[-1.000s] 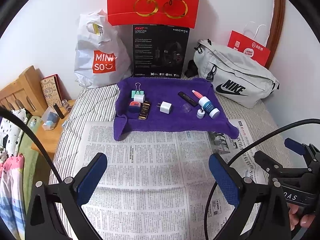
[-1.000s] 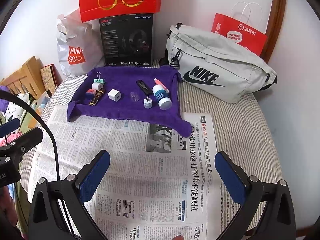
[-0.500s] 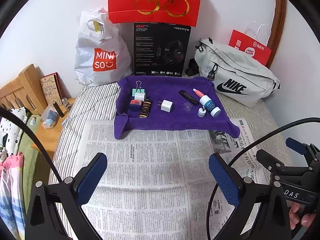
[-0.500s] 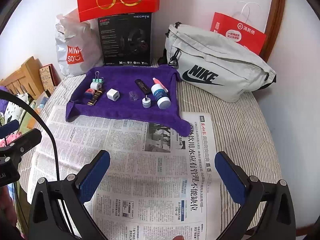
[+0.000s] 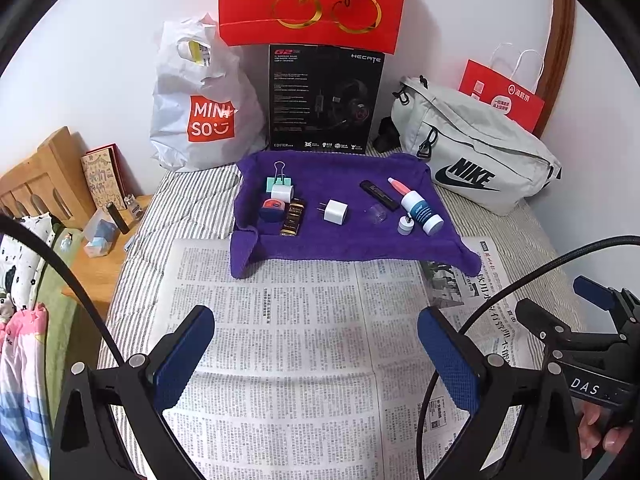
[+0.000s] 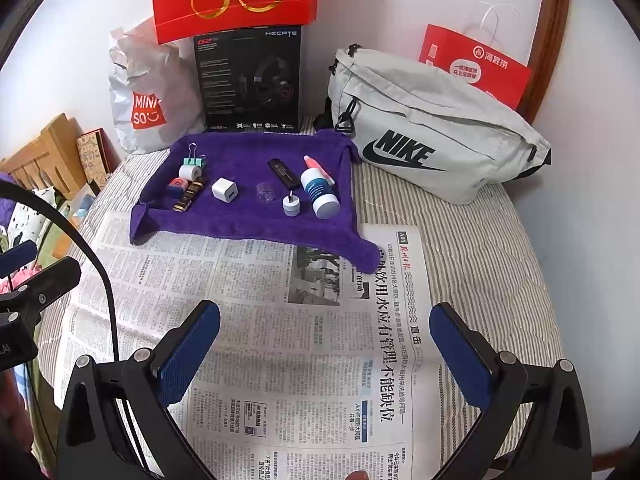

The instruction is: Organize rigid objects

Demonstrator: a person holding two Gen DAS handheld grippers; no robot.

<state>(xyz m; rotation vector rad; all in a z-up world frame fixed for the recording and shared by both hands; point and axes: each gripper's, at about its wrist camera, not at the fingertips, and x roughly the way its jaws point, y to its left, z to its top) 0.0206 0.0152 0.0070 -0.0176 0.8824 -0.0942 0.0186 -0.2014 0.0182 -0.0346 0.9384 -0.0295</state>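
Note:
A purple towel lies at the far end of a newspaper. On it lie a white charger plug, a white bottle with a pink tip, a black stick, a small white cap, a clear cup, a green binder clip, a white roll and a dark small bottle. My left gripper and right gripper are open and empty above the newspaper, well short of the towel.
Against the wall stand a white MINISO bag, a black headset box, a red gift bag, a grey Nike bag and a red paper bag. A wooden side table with small items stands left.
Both grippers have drifted slightly; the scene has shifted down a little in the left view. Nothing on the towel has moved.

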